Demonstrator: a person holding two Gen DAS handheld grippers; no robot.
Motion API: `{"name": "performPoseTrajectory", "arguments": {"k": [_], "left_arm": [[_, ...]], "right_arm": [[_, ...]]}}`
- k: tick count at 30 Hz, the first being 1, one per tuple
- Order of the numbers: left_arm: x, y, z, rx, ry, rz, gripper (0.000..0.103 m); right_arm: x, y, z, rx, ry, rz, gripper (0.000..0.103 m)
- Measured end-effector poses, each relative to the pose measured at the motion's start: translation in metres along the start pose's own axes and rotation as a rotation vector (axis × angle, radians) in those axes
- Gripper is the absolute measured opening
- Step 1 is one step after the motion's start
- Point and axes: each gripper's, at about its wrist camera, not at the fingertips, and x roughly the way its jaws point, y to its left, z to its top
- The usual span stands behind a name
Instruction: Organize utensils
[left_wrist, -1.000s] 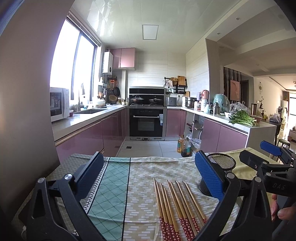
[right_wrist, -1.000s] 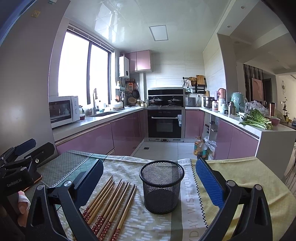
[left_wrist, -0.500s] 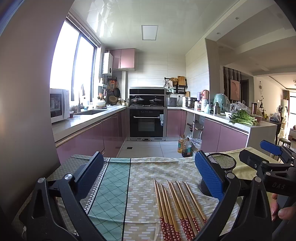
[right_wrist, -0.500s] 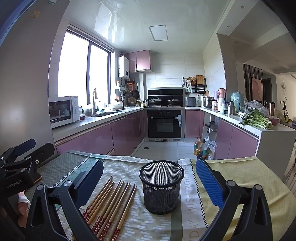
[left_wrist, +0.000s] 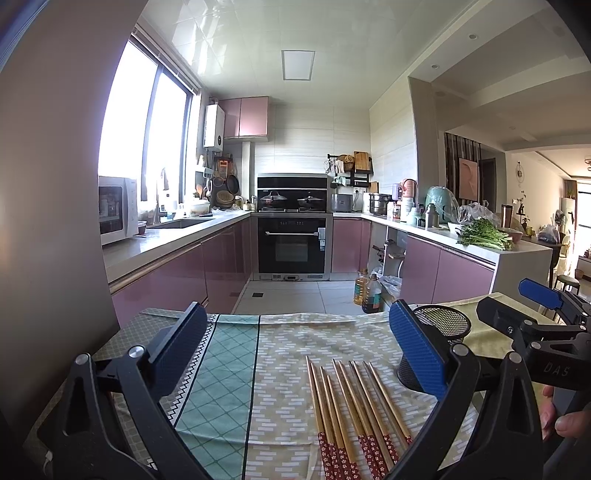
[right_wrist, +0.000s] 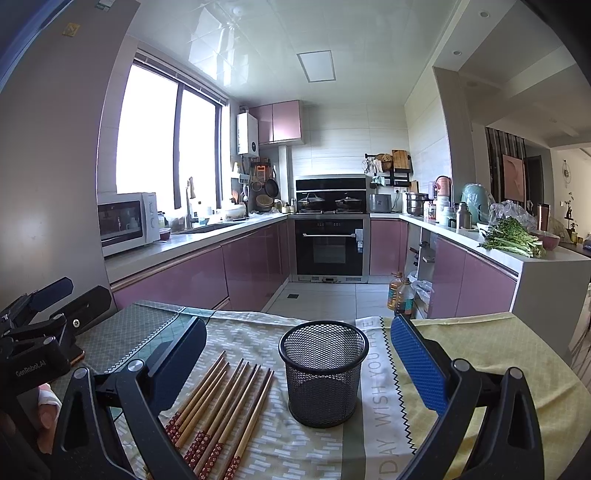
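Both tongs spread, empty: left tongs (left_wrist: 295, 354) over chopsticks (left_wrist: 354, 410), right tongs (right_wrist: 299, 354) framing cup (right_wrist: 323, 373) (likely the drop target).

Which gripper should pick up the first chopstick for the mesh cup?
Probably left. The chopsticks lie between the open jaws of the left gripper, toward its right side. The right gripper is open too, but it frames the empty mesh cup, with the chopsticks off toward its left finger.
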Motion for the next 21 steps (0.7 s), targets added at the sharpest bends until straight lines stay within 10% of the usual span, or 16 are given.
{"name": "performPoseTrajectory", "arguments": {"k": [21], "left_arm": [[0.0001, -0.0015, 0.0019, -0.001, 0.0, -0.002, 0.097]], "right_arm": [[0.001, -0.0019, 0.0003, 0.004, 0.001, 0.001, 0.097]]}}
